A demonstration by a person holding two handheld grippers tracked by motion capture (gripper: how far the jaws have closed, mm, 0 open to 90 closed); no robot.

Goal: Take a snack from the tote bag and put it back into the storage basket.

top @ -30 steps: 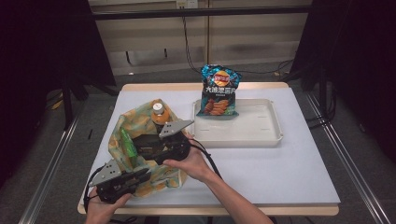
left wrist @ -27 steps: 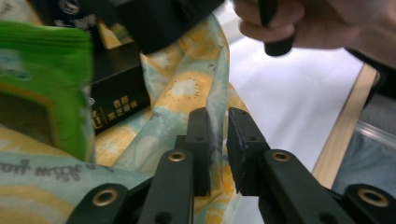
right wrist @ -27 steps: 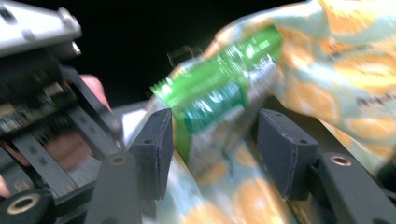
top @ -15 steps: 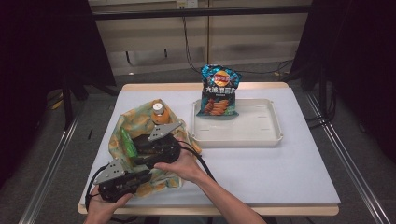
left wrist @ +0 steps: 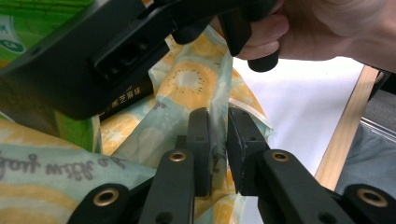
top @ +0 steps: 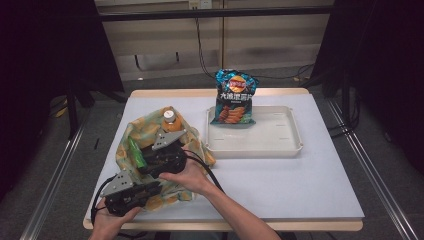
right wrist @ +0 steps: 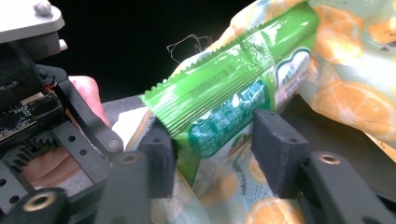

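One green snack packet (right wrist: 224, 100), lying aslant in the mouth of one citrus-print cloth bag (top: 137, 131) at the left of the tabletop (top: 280, 175), near side. Right tongs (right wrist: 212, 149) around the packet's lower end, jaws just closing, left pad touching the wrapper, right pad just beside it; firm grip not to be told. Left tongs (left wrist: 217, 140) narrowed onto a fold of the bag's cloth at its near edge, clamping it. One orange-capped bottle (top: 171, 120) upright at the bag's far rim. Beyond, to the right: one white tray (top: 295, 145), one blue crisp bag (top: 234, 97) leaning at its far left corner, the rest of the tray bare. Two hands, two tongs, both crowded over the bag, left hand (top: 107, 222) at the near edge of the tabletop, right hand (top: 187, 175) just right of the bag. Broad bare white surface on the near right side. Tray's left rim near the bag, a narrow strip between.
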